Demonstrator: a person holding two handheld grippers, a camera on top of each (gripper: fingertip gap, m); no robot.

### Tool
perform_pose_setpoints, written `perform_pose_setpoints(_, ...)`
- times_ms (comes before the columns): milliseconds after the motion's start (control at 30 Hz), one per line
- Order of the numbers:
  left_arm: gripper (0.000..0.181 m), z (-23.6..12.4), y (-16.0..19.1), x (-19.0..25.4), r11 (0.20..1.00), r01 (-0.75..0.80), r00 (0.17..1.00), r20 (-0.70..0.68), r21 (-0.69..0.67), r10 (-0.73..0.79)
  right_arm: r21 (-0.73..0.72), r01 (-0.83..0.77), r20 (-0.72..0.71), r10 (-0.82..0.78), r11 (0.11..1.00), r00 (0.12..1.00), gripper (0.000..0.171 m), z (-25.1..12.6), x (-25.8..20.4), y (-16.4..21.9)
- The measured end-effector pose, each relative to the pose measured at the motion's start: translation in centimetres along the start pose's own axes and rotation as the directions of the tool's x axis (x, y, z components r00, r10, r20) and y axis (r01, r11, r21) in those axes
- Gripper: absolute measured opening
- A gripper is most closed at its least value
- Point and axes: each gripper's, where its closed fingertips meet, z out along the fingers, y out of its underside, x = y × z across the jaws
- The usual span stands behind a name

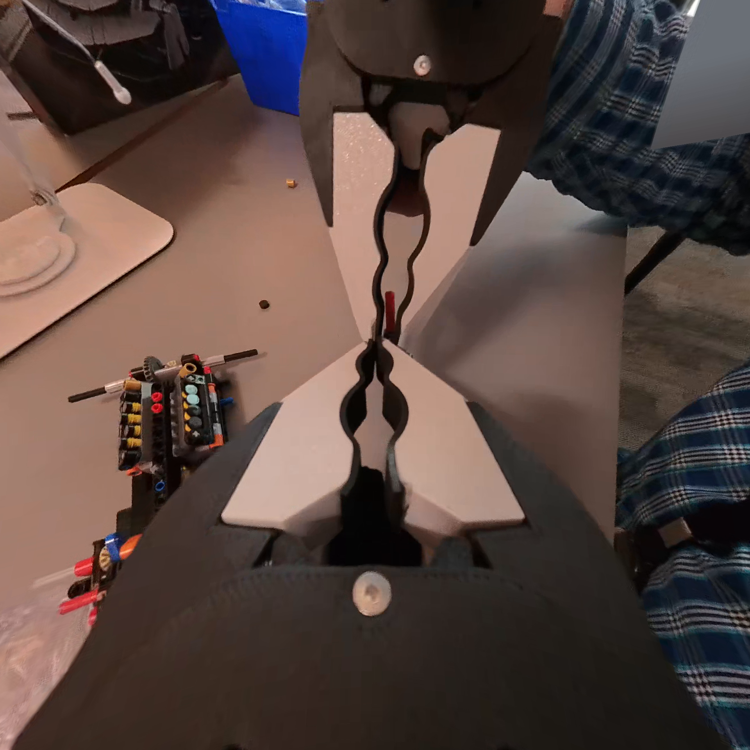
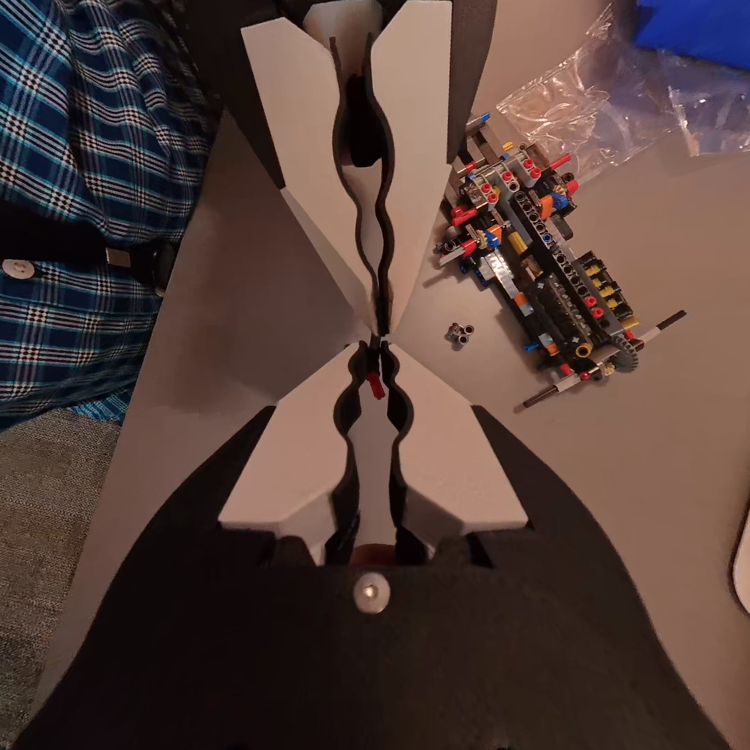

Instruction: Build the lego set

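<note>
My two grippers meet tip to tip above the grey table [image 1: 227,259]. My right gripper [image 2: 372,350] is shut on a small black piece with a red pin [image 2: 376,383] that sticks back between its fingers. The pin also shows in the left wrist view [image 1: 389,311]. My left gripper [image 1: 375,350] is shut, and its tips pinch the other end of the same dark piece [image 2: 380,314]. The long part-built lego model [image 2: 548,268] lies flat on the table beside the grippers, not touched. It also shows in the left wrist view [image 1: 170,414].
A small grey connector [image 2: 460,330] lies between the grippers and the model. Two tiny loose pieces [image 1: 264,304] [image 1: 291,183] lie farther off. A clear plastic bag [image 2: 608,101], a blue bin [image 1: 264,52] and a white stand base [image 1: 81,251] are nearby. A person's plaid sleeve [image 1: 669,142] is at the table edge. Less than 4 cm separates the two grippers' tips. About 9 centimetres separates my right fingertips from the small grey connector [image 2: 460,330].
</note>
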Motion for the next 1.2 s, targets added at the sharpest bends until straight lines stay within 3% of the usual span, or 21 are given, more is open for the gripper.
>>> perform_pose_setpoints(433, 0.01, 0.3, 1.1, 0.3, 0.995, -0.048, 0.999, -0.009, -0.088, 0.048, -0.013, 0.02, 0.01, -0.02, 1.0, 1.0, 0.003, 0.0, -0.3, 0.3)
perform_pose_setpoints(800, 0.003, 0.4, 0.4, 0.3, 0.999, 0.01, 1.0, -0.027, -0.037, -0.011, -0.017, 0.016, -0.012, -0.016, 1.0, 1.0, 0.003, 0.0, 0.3, 0.2)
perform_pose_setpoints(967, 0.003, -0.3, -0.8, -2.5, 0.966, 0.226, 0.971, 0.048, 0.124, -0.234, 0.103, -0.11, -0.239, 0.132, 0.989, 0.962, 0.043, -2.3, 3.4, -0.5)
perform_pose_setpoints(1067, 0.003, -0.8, -1.8, -3.8, 0.902, 0.35, 0.927, 0.045, 0.251, -0.373, 0.209, -0.236, -0.326, 0.295, 0.949, 0.898, 0.035, -3.1, 3.7, 0.0)
perform_pose_setpoints(1200, 0.003, -0.7, -2.8, -4.5, 0.846, 0.403, 0.894, 0.047, 0.35, -0.446, 0.39, -0.346, -0.342, 0.483, 0.853, 0.806, 0.037, -2.7, 3.8, 0.0)
